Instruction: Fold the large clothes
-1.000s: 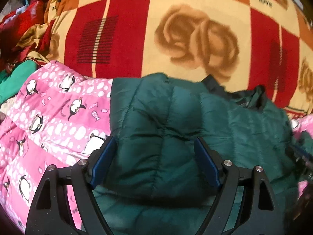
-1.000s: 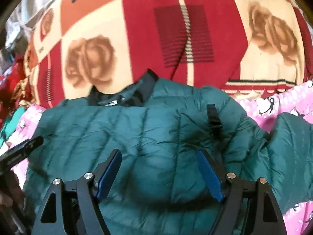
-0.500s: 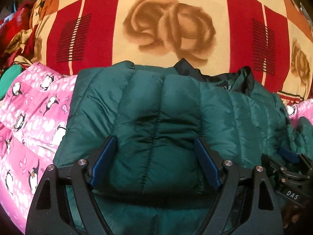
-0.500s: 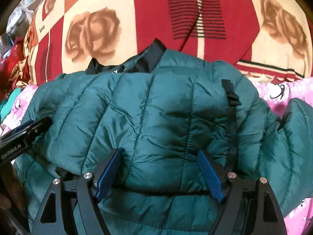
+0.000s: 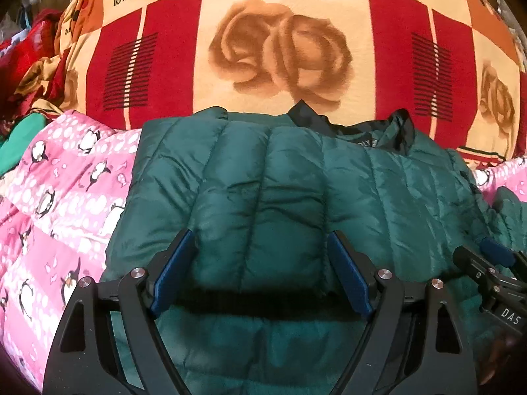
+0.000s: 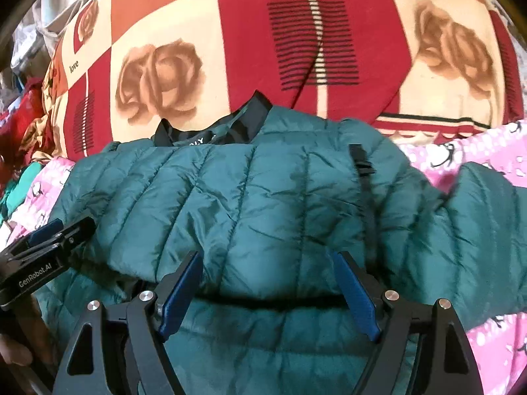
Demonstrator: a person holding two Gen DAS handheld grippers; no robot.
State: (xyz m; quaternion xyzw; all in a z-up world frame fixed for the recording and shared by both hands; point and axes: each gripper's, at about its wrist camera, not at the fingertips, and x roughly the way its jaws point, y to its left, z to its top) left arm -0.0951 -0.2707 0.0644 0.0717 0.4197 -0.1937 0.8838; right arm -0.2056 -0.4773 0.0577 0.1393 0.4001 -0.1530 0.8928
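A dark green quilted puffer jacket (image 5: pixel 263 191) lies on the bed, its black collar (image 5: pixel 372 131) at the far side. It also shows in the right wrist view (image 6: pixel 263 204), with its collar (image 6: pixel 237 125) far and one sleeve (image 6: pixel 487 217) spread out to the right. A folded layer lies over the body and ends in an edge near both grippers. My left gripper (image 5: pixel 262 273) is open, its jaws wide apart just over that folded edge. My right gripper (image 6: pixel 268 291) is open too, over the same edge. Each gripper shows in the other's view (image 5: pixel 494 273) (image 6: pixel 42 250).
A pink penguin-print quilt (image 5: pixel 56 204) lies under the jacket and shows on the right too (image 6: pixel 461 151). A red, cream and orange rose-pattern blanket (image 5: pixel 280 49) covers the far side. Crumpled red and green fabrics (image 5: pixel 23 98) are piled at the far left.
Both grippers stayed open. Both views shifted so the jacket's folded upper part sits more centred and closer, and each gripper came further into the other's view.
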